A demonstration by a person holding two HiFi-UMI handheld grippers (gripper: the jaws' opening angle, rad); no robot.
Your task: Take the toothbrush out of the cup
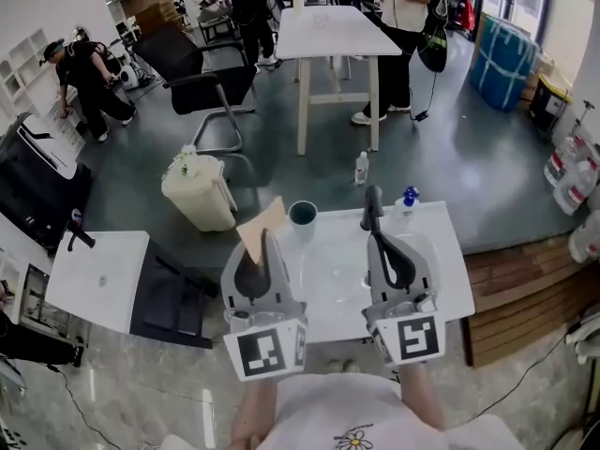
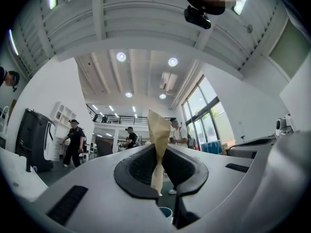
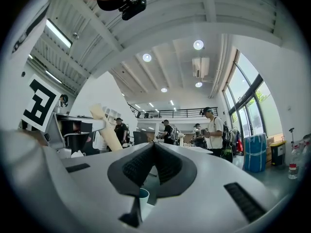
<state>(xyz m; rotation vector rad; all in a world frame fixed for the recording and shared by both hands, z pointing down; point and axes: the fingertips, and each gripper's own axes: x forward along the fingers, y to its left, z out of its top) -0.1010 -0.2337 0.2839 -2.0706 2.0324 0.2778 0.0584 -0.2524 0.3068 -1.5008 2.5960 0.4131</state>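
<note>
My left gripper (image 1: 265, 239) is shut on a tan paper-wrapped toothbrush (image 1: 262, 225), which sticks up out of the jaws, lifted clear of the cup. In the left gripper view the wrapper (image 2: 159, 135) is pinched between the pads (image 2: 141, 166). The teal cup (image 1: 303, 214) stands at the far edge of the white table (image 1: 342, 279), just right of the toothbrush; its rim shows low in both gripper views (image 2: 165, 212) (image 3: 144, 194). My right gripper (image 1: 372, 201) hovers over the table's right half, shut with nothing between its jaws (image 3: 154, 147). The toothbrush (image 3: 108, 130) shows at its left.
A spray bottle with a blue cap (image 1: 406, 202) stands at the table's far right corner. On the floor beyond are a clear bottle (image 1: 362, 168) and a lined white bin (image 1: 199, 192). A low white table (image 1: 98, 279) sits left. Several people stand farther back.
</note>
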